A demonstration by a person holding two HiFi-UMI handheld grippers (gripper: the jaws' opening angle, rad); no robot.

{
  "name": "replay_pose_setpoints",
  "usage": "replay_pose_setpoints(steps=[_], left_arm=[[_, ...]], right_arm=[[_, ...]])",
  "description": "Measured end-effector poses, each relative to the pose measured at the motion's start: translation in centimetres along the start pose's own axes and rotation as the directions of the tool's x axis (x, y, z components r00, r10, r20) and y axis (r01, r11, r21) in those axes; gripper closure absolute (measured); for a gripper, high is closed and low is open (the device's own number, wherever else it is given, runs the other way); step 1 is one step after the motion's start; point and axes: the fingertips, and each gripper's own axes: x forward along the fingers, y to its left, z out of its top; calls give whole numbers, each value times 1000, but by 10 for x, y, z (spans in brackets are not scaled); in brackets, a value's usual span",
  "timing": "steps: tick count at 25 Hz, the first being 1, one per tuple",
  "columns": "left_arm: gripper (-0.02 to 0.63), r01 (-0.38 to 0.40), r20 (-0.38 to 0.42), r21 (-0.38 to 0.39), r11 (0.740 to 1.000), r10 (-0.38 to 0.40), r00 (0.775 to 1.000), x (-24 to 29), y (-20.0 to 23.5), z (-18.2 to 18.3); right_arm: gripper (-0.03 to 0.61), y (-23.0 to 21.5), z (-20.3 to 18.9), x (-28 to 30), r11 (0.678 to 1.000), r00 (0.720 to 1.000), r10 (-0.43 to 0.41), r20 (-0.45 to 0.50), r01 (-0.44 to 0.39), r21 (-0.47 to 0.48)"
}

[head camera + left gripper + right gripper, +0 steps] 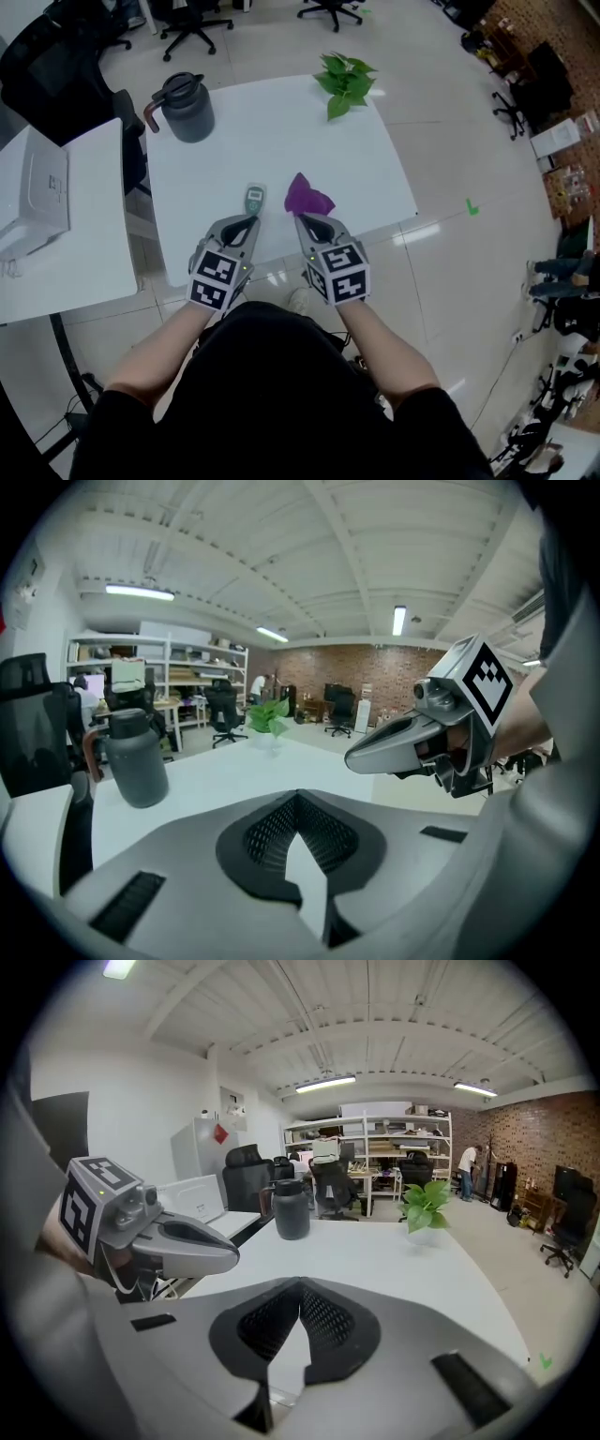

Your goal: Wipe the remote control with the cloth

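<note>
Just above the near edge of the white worktop, the left gripper and right gripper hover side by side, each with its fingers closed on nothing. The remote control lies just ahead of the left one, the crumpled purple cloth just ahead of the right
</note>
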Motion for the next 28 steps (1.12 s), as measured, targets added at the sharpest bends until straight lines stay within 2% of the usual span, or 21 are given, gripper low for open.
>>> replay_pose_setpoints(steps=[9, 16, 28], left_arm=[[611, -57, 21, 20, 998, 56, 998, 6, -28, 12], [611, -85, 14, 18, 996, 85, 996, 4, -29, 13], [611, -97, 2, 28, 995, 97, 995, 9, -37, 11]], right_arm=[[563, -9, -7, -23, 998, 998, 53, 20, -53, -39], [565, -7, -9, -21, 994, 996, 89, 18, -88, -57], [565, -9, -15, -23, 993, 995, 99, 8, -98, -69]])
